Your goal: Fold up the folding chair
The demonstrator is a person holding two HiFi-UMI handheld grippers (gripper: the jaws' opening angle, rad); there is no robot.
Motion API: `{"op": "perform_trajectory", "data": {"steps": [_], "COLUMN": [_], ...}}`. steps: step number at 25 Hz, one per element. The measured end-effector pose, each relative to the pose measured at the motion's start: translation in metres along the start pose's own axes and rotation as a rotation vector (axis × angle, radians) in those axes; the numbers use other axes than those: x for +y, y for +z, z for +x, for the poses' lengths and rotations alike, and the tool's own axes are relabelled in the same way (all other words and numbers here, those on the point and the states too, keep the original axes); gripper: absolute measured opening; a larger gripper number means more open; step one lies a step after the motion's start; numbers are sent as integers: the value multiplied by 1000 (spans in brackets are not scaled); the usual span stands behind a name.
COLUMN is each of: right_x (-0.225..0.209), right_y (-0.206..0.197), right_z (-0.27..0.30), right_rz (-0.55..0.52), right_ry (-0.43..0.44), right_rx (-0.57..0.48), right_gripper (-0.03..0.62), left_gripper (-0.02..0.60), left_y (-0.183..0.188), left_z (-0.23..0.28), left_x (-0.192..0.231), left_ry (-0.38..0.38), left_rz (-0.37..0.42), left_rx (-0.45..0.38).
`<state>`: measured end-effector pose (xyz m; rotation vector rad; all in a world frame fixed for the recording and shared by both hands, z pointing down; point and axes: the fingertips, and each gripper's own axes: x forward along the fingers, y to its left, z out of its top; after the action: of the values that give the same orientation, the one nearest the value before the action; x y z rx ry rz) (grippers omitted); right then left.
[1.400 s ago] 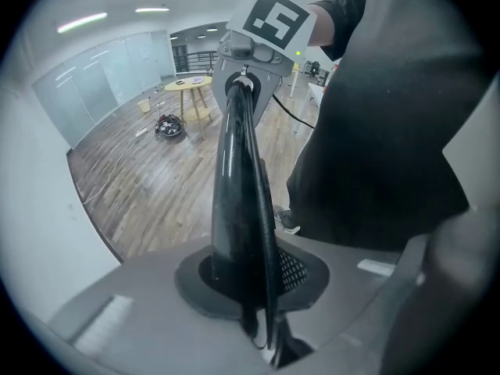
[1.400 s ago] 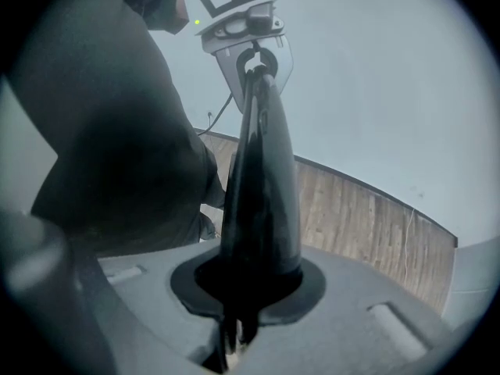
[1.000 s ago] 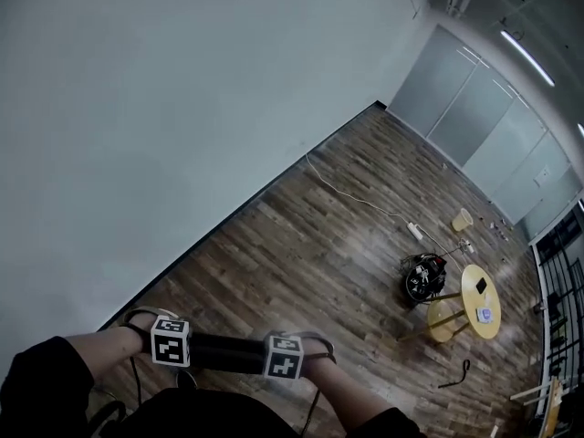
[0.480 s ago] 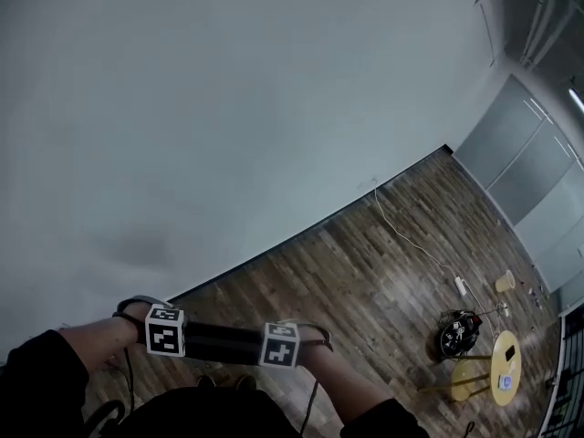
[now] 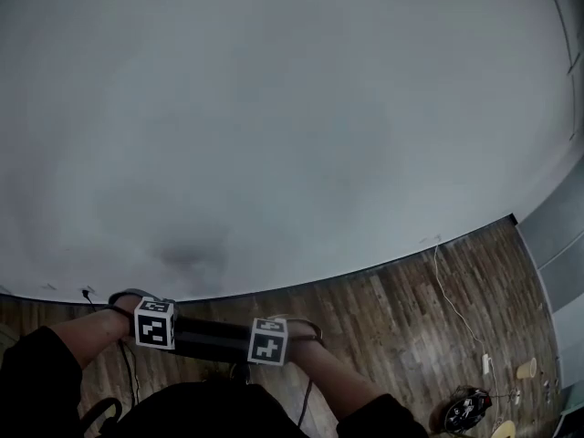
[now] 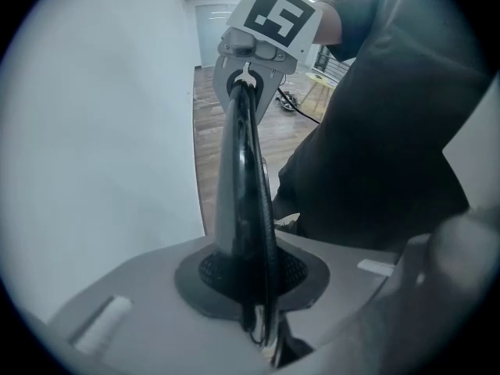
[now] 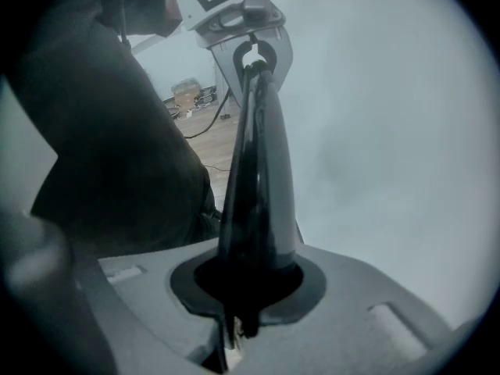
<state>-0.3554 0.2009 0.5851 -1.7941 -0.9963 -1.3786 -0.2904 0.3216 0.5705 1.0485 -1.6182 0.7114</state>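
The folding chair's black edge [image 5: 212, 340] spans between my two grippers at the bottom of the head view, just in front of my body. My left gripper [image 5: 155, 325] is clamped on its left end and my right gripper [image 5: 268, 341] on its right end. In the left gripper view the thin black chair edge [image 6: 246, 178] runs from the shut jaws up to the right gripper [image 6: 258, 49]. The right gripper view shows the same edge [image 7: 258, 170] leading to the left gripper [image 7: 238, 18]. The rest of the chair is hidden below my arms.
A large grey wall [image 5: 292, 126] fills most of the head view and stands close ahead. On the wood floor [image 5: 401, 318] lie a white cable [image 5: 447, 290], a black bundle [image 5: 463, 411] and a yellow cup [image 5: 526, 369] at the lower right.
The whole view has swung toward the wall: the floor, cable and yellow table slid to the lower right. Both grippers keep their hold on the chair edge and have rolled together.
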Motion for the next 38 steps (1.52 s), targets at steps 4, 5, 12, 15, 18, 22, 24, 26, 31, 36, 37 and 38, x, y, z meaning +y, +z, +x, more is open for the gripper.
{"op": "perform_trajectory", "data": {"steps": [4, 5, 12, 15, 18, 22, 24, 26, 31, 36, 37, 38], "right_x": [-14, -18, -42, -58, -71, -81, -86, -90, -103, -116, -118, -121], "right_y": [14, 16, 23, 28, 35, 42, 45, 48, 52, 56, 56, 57], "right_z": [7, 10, 25, 24, 25, 29, 31, 33, 38, 43, 43, 43], "right_rz": [-111, -138, -278, -300, -319, -317, -311, -302, -287, -282, -276, -271], "right_ry": [32, 39, 83, 88, 84, 98, 101, 99, 92, 97, 98, 98], "right_rx": [-1, -3, 9, 12, 18, 23, 27, 31, 42, 41, 41, 40], "right_gripper": [49, 49, 51, 51, 51, 52, 54, 54, 55, 57, 57, 57], "left_gripper": [52, 52, 53, 54, 54, 55, 55, 55, 55, 57, 57, 57], "left_y": [-13, -16, -28, -33, -40, -48, -53, -58, -67, -73, -73, -74], "left_z": [-1, 1, 13, 11, 10, 11, 11, 12, 13, 17, 17, 16], "left_x": [-1, -1, 4, 18, 26, 34, 41, 47, 59, 70, 73, 77], "left_ry": [26, 31, 57, 67, 70, 60, 66, 74, 72, 59, 60, 63], "left_rz": [-113, -136, -277, -298, -314, -320, -316, -304, -288, -287, -284, -280], "left_rx": [-1, 0, -9, -14, -17, -16, -13, -10, -4, 0, -1, -2]}}
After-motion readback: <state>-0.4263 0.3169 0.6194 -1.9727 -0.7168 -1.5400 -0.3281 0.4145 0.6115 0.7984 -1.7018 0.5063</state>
